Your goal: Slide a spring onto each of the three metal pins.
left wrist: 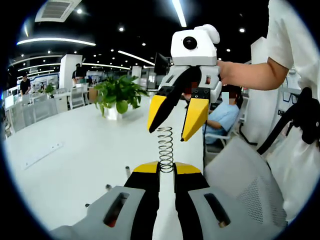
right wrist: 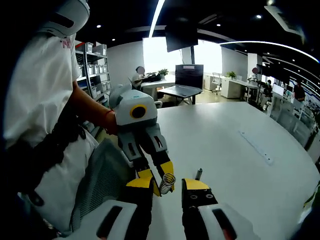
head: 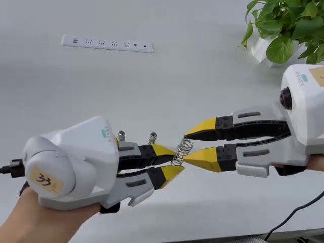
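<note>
Spring [head: 183, 150], one, pinched by left hand-held gripper [head: 179, 160]; right hand-held gripper [head: 184, 147] spread; two pins [head: 121, 135] upright.

From here my left tool [head: 177, 161] covers the feet of two pins [head: 121, 135], and the lower end of the spring [head: 183, 149] is lost between its jaws; the plant [head: 283, 25] runs off frame.

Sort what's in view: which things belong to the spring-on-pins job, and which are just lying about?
Job: spring; left gripper holding it; open right gripper; two metal pins.
Lying about: power strip; potted plant.
</note>
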Demonstrator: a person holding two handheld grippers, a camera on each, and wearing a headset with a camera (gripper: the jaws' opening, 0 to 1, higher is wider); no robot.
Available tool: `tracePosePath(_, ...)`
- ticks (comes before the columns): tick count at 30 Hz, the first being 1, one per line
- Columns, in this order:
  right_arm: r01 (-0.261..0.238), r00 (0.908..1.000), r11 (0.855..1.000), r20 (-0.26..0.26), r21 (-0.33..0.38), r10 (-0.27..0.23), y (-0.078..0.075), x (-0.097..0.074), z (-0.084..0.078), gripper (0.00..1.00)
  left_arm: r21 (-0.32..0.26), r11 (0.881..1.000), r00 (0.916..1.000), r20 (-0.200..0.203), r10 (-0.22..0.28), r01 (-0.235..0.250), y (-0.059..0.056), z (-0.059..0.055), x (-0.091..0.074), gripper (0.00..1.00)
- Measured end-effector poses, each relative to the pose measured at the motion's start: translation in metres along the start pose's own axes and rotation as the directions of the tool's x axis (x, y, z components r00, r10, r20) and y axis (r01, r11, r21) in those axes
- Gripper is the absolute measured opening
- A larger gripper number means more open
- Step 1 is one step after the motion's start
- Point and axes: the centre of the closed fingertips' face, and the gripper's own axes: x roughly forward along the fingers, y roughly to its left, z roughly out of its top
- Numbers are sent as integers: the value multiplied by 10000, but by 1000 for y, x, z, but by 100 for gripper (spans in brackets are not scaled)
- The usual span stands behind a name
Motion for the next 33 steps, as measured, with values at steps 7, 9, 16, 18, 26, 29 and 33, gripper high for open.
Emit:
tracePosePath(7,-1262,9797,9846,-1713,-1206,1046,-3,0,-7,19,219,9996,9998,-96,-155,157,-3,0,4,6)
tracePosePath(9,-1664,9671,9756,-2169,-1432,1331,-1,2,-7,20,284,9994,9997,-114,-206,209,-5,0,6,6)
tracePosePath(16,-2910,9086,9364,-3632,-1960,2063,6,8,-19,17,348,9988,9994,-61,-328,330,-8,3,10,6)
tracePosePath(18,-3056,8971,9284,-3907,-2113,2064,6,9,-21,16,375,9987,9994,-57,-347,349,-8,3,11,6)
tracePosePath(26,-3374,8706,9136,-4443,-2268,2112,5,7,-27,12,343,9987,9993,-21,-371,371,-7,3,12,6)
tracePosePath(29,-3429,8672,9116,-4494,-2265,2145,4,6,-28,10,321,9987,9993,6,-385,385,-7,3,12,6)
tracePosePath(33,-3464,8636,9095,-4568,-2298,2135,5,7,-28,8,329,9986,9992,15,-408,407,-7,3,12,6)
